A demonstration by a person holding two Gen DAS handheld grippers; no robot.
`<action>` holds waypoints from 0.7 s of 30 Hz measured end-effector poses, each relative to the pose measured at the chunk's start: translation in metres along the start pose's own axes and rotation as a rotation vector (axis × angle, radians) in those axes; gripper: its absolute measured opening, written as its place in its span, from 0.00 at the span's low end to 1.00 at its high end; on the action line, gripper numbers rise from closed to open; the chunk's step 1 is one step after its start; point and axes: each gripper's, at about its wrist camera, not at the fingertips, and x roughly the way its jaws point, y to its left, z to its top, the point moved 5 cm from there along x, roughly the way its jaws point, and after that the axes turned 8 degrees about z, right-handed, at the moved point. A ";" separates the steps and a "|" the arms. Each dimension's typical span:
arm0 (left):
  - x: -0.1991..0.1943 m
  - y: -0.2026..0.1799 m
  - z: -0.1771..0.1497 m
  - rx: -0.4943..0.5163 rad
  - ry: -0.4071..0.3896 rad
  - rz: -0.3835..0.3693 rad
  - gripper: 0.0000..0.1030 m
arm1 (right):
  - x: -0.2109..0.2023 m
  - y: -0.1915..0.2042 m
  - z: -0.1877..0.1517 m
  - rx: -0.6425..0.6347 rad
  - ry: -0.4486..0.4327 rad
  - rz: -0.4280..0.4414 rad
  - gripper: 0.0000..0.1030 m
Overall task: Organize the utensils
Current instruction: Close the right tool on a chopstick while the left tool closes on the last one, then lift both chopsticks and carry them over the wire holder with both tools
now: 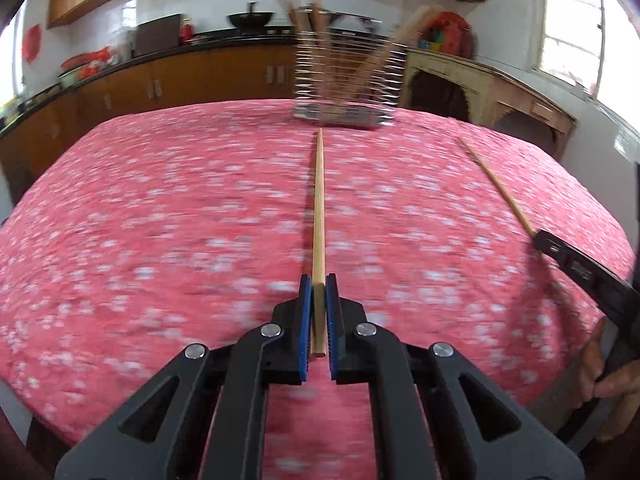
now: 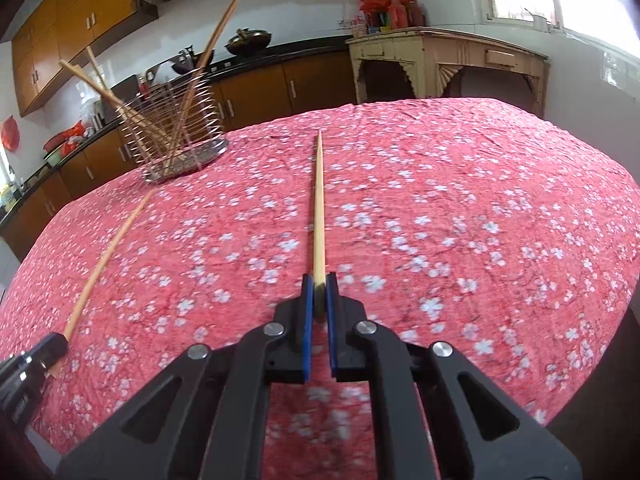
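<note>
My left gripper (image 1: 319, 280) is shut on a wooden chopstick (image 1: 319, 208) that points straight ahead at the wire utensil holder (image 1: 346, 80) at the table's far side. My right gripper (image 2: 319, 280) is shut on another wooden chopstick (image 2: 319, 204) held above the cloth. In the right wrist view the holder (image 2: 176, 128) stands at the far left with several chopsticks (image 2: 120, 100) leaning in it. The left gripper (image 2: 28, 368) and its chopstick (image 2: 108, 256) show at the lower left there. The right gripper (image 1: 576, 268) and its chopstick (image 1: 500, 188) show at the right of the left wrist view.
A pink floral tablecloth (image 2: 460, 208) covers the table. Wooden kitchen cabinets (image 1: 180, 76) and a dark counter run behind it. A worn cream side table (image 2: 440, 64) stands at the back right. A hand (image 1: 612, 380) holds the right gripper's handle.
</note>
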 end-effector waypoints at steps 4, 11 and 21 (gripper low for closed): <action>0.014 0.036 0.013 -0.059 0.020 0.061 0.07 | 0.002 0.008 0.000 -0.015 0.006 0.015 0.07; 0.034 0.057 0.030 -0.107 0.044 0.077 0.07 | 0.004 0.012 0.000 -0.036 0.001 0.009 0.07; 0.036 0.055 0.032 -0.117 0.041 0.082 0.09 | 0.004 0.013 0.000 -0.057 -0.002 -0.006 0.08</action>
